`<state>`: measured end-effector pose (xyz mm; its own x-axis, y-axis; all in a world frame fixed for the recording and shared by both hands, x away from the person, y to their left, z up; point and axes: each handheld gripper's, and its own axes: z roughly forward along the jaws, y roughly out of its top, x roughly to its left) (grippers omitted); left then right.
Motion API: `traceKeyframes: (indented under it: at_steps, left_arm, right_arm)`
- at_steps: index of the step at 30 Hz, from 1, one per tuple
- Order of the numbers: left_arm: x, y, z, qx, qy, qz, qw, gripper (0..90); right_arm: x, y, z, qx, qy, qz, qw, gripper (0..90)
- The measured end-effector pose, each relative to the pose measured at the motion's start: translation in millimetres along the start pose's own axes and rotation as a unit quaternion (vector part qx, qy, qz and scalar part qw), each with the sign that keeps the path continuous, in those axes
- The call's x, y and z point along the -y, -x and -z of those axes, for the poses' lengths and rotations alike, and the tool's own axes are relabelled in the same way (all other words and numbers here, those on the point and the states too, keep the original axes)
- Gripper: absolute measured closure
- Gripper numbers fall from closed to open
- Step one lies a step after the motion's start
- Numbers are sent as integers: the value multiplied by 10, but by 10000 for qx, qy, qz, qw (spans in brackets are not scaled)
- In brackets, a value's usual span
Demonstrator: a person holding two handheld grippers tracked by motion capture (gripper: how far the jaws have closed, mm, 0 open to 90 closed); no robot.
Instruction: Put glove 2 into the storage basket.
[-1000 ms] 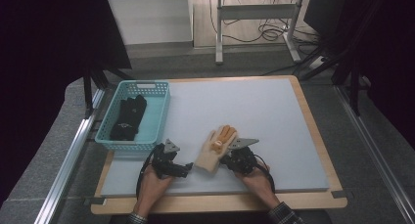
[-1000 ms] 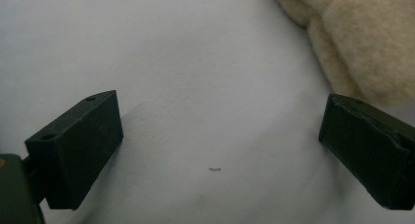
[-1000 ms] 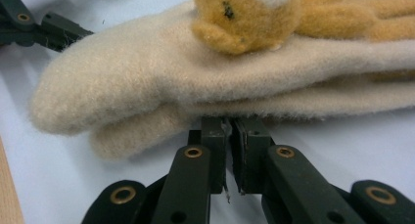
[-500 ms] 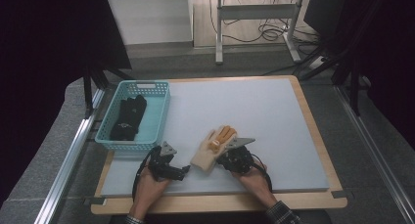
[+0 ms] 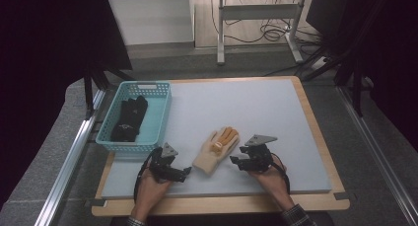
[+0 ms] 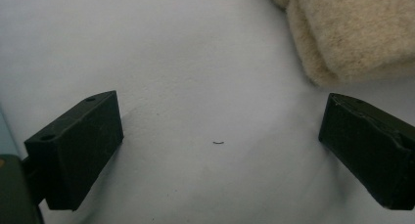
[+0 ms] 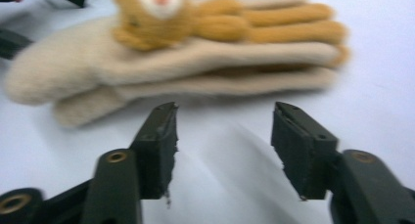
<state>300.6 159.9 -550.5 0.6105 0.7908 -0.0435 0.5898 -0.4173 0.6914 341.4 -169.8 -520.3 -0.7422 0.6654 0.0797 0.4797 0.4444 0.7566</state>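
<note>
A cream knitted glove (image 5: 217, 149) with orange fingers and a small bear patch lies flat on the grey mat, fingers pointing away and to the right. In the right gripper view the glove (image 7: 195, 62) looks like a stacked pair just beyond the jaws. My right gripper (image 5: 232, 161) (image 7: 225, 111) sits just right of it; its jaws have just been opening, and only bare mat lies between them. My left gripper (image 5: 186, 171) (image 6: 220, 101) rests open on the mat left of the cuff (image 6: 352, 33), with nothing between its jaws.
A turquoise basket (image 5: 135, 144) stands at the table's left edge, just beyond my left hand, with black gloves (image 5: 129, 118) lying in it. The grey mat (image 5: 256, 107) stretches away behind and to the right of the cream glove. A wooden border (image 5: 222, 206) frames the mat.
My right gripper has opened and drawn back to the right, away from the glove's edge. The glove has settled on the mat. My left gripper has not moved.
</note>
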Motion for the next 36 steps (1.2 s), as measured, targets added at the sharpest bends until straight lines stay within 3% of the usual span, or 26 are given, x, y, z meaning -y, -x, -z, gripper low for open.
traceKeyframes:
  at_steps: [14, 26, 36]
  left_arm:
    - [0, 9, -7, -15, 35, 32, 10000, 29]
    - [0, 12, -7, -22, 34, 21, 10000, 30]
    - [1, 10, -6, -17, 47, 27, 10000, 31]
  right_arm:
    - [155, 394, 257, 601, 13, -142, 9981, 193]
    - [378, 681, 448, 1271, -113, -372, 9911, 137]
    - [425, 700, 408, 1347, -238, -351, 9900, 108]
